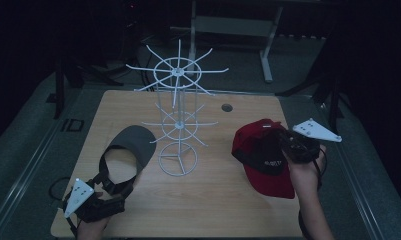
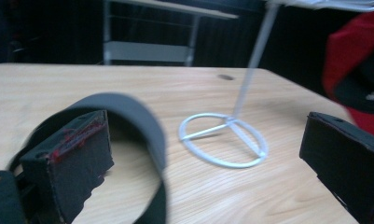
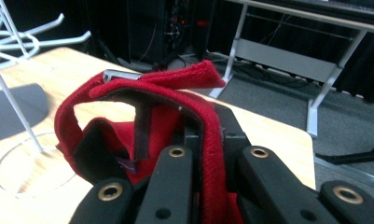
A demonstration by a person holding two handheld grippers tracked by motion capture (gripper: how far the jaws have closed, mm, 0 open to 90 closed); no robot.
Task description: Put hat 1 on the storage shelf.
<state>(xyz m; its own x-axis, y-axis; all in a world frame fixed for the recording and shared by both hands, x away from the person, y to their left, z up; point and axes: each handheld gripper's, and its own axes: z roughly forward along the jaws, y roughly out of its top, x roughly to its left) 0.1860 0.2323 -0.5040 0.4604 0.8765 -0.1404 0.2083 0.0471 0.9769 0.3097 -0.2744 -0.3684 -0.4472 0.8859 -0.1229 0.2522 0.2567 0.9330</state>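
Both tongs are in my hands at the near side of the pale wooden table (image 1: 208, 200). My right gripper (image 1: 295, 145), at about four o'clock on the table, has its jaws pressed together on the red fabric baseball cap (image 1: 260, 155); in the right gripper view the red cloth (image 3: 142, 112) runs straight down between the two black jaws, pinched at the cap's back edge. My left gripper (image 1: 100, 202), at about seven o'clock, stands spread: in the left gripper view its jaws sit wide apart, and the black strap of the grey sun visor (image 2: 128, 116) loops round the left-hand jaw without being squeezed.

I see the red cap tilted, its opening turned up so the dark lining shows, with its long axis running from about eleven o'clock to five o'clock and the bill end nearest me. The grey visor (image 1: 133, 142) lies at about eight o'clock, just beside the stand; its brim points away from me toward twelve o'clock, and its strap loop trails back to my left gripper.

Between the two hats stands the white wire display rack (image 1: 178, 115), upright on a ring base (image 2: 224, 140), its hooks bare.
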